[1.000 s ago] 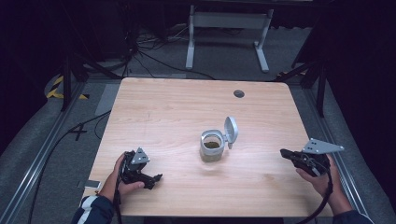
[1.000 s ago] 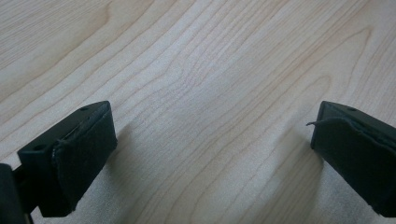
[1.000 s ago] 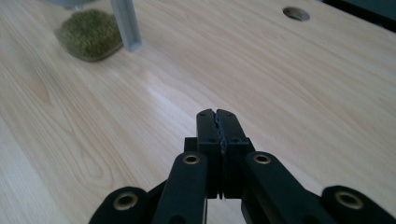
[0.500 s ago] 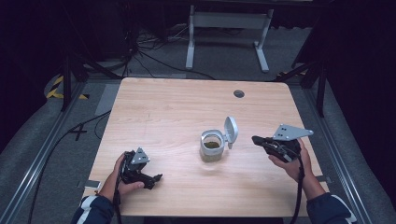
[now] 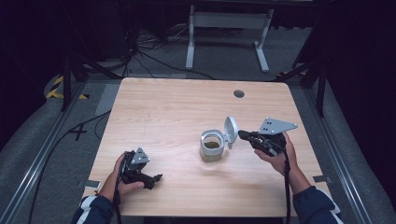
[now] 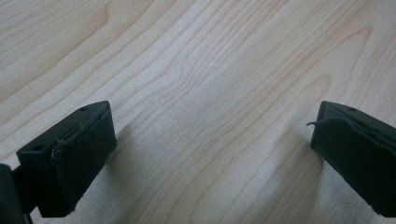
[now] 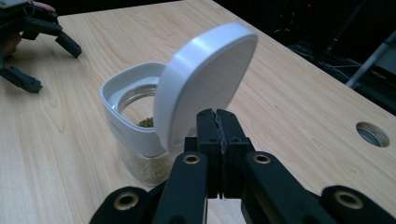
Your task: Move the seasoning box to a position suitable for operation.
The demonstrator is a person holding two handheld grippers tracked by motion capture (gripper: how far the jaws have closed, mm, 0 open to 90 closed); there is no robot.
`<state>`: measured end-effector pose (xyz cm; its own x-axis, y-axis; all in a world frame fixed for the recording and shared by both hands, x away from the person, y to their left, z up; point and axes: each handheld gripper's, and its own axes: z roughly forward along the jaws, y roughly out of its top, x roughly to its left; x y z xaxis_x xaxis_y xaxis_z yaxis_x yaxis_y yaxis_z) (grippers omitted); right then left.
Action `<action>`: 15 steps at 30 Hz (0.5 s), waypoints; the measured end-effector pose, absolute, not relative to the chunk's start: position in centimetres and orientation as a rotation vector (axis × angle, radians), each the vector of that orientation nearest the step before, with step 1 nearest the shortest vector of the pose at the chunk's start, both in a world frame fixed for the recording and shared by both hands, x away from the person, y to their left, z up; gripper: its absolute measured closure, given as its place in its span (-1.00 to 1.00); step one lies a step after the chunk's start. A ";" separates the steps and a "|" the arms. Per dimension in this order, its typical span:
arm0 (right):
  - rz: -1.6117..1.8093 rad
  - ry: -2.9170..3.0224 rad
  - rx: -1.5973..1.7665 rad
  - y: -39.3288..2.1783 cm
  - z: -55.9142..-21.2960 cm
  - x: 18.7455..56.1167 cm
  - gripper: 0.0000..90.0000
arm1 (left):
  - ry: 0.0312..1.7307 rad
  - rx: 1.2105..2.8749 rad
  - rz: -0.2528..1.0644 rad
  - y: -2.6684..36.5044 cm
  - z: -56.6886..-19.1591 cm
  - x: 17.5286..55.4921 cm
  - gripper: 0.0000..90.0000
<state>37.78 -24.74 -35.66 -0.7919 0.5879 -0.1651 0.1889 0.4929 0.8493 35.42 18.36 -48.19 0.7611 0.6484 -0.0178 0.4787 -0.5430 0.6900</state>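
With my right hand-held gripper (image 7: 218, 126) clenched empty, I'd nudge the jar's (image 7: 135, 135) hinged lid (image 7: 205, 79) down gently; left hand-held gripper (image 6: 205, 154) rests released.

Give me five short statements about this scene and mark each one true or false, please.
1. The jar has its lid flipped open. True.
2. The right gripper has its jaws spread wide. False: its jaws are pressed together, with nothing between them.
3. The left gripper is open over bare wood. True.
4. The jar is empty. False: small greenish grains lie inside it.
5. The right gripper is nearer the jar than the left gripper is. True: in the high view its tip sits just beside the raised lid, while the left one is far off near the table edge.
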 end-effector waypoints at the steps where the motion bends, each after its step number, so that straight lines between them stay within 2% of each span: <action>1: 1.225 2.303 0.636 -24.6 -35.7 37.8 0.99 | 0.839 2.252 0.310 18.4 -48.2 35.4 -0.99; 15: 1.245 2.301 0.610 -24.1 -35.6 37.4 0.99 | 0.838 2.252 0.312 18.4 -48.2 35.4 -0.99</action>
